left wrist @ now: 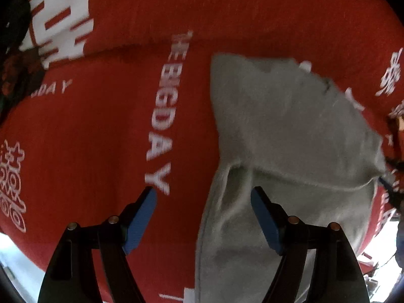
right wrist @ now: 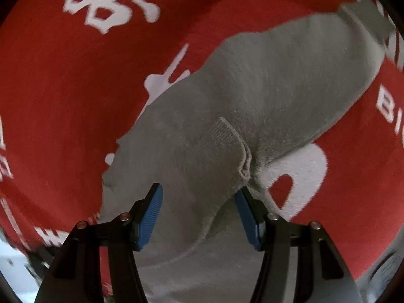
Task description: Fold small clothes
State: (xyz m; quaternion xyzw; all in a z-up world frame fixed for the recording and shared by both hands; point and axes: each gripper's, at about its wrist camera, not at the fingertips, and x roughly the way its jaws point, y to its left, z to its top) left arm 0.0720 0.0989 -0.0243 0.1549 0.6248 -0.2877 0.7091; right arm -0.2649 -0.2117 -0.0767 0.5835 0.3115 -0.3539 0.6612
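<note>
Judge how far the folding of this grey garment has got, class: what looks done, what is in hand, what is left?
Done: one flap of the grey garment already lies folded over. In hand: nothing is gripped; the left gripper and right gripper hover open above it on the red cloth. Left: the remaining folds.

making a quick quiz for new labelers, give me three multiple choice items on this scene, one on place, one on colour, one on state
1. Where does the grey garment lie?
A on a red printed cloth
B in a basket
C on a hanger

2. What colour are the finger pads?
A yellow
B blue
C white

3. How does the left gripper stand?
A shut on the garment
B shut on nothing
C open, holding nothing

Answers:
1 A, red cloth with white lettering surrounds the garment.
2 B, both wrist views show blue pads.
3 C, its fingers stand wide apart with nothing pinched between them.
</note>
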